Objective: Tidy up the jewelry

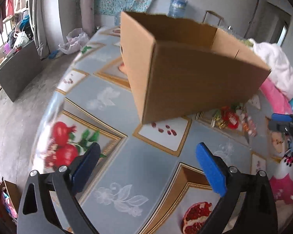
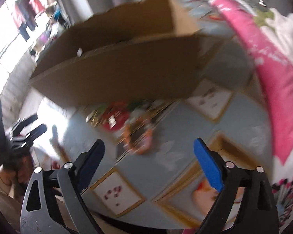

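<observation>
Daylight from a window on the left falls across a desk (image 1: 138, 171) covered in a glossy blue-grey cloth printed with pomegranates and gold-edged panels, in a cluttered room with grey walls. On it stands an open brown cardboard box (image 1: 195, 74), and just beside the foot of its near wall lies the jewelry, a small heap of red, gold and orange trinkets (image 1: 230, 119), not in the box. From the left hand-held gripper (image 1: 148, 161) the heap lies ahead and off to the right, towards the desk's right edge where a pink and white cloth (image 1: 279, 89) is piled. From the right hand-held gripper (image 2: 149, 156) the same heap (image 2: 125, 122) lies almost straight ahead and slightly left, so the right looks the nearer and better lined up for a pick, though its view is blurred. The heap has no clear long axis; an orange looped piece (image 2: 138, 142) at its near side seems closest to the fingers. Both hand-held grippers hover above the desk, tilted down and forward, each with its blue-padded fingers spread wide apart and nothing between them.
</observation>
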Demonstrator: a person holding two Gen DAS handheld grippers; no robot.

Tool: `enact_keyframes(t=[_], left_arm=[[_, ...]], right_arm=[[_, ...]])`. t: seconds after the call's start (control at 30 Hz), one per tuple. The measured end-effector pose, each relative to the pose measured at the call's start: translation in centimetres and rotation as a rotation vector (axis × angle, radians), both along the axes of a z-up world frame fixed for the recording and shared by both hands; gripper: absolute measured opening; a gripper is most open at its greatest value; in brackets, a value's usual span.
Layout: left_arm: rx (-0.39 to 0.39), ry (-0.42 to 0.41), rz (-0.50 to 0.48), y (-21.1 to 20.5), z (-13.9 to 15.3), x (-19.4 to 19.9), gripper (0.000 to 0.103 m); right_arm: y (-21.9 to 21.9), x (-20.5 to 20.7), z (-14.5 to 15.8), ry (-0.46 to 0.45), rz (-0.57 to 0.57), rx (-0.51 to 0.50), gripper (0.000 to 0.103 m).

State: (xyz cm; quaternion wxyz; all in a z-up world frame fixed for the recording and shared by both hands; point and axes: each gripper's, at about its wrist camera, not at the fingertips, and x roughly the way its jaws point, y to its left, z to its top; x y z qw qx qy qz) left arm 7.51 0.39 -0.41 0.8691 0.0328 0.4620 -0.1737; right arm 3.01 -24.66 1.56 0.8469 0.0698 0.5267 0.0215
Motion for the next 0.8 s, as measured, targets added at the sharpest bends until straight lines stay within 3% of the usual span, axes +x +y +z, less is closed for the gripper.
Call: enact_keyframes(t=[0.17, 0.37, 0.63, 0.77, 0.8], left_arm=[[0.090, 0.021, -0.006, -1.5, -1.8, 0.5, 0.096], [0.112, -0.005, -0.006, -1.3, -2.5, 0.4, 0.098], [0.120, 0.011, -0.012, -1.7, -2.5, 0.5, 0.098], [0.119, 0.010, -0.010, -1.8, -2.5, 0.6, 0.098], [0.118, 0.009, -0.010, -1.8, -2.5, 0.6, 0.098]], right_arm=[[0.9, 0.4, -2.5, 0.063, -0.042, -0.075, 0.095], [0.7, 0.9, -3.9, 0.087, -0.068, -0.173, 0.095], [0.2, -0.2, -3.9, 0.055, -0.025, -0.153, 0.095], [-0.3, -0.9, -1.5, -0.030, -0.045, -0.030, 0.091], [-0.2, -0.9, -0.9, -0.056, -0.028, -0.008, 0.084]])
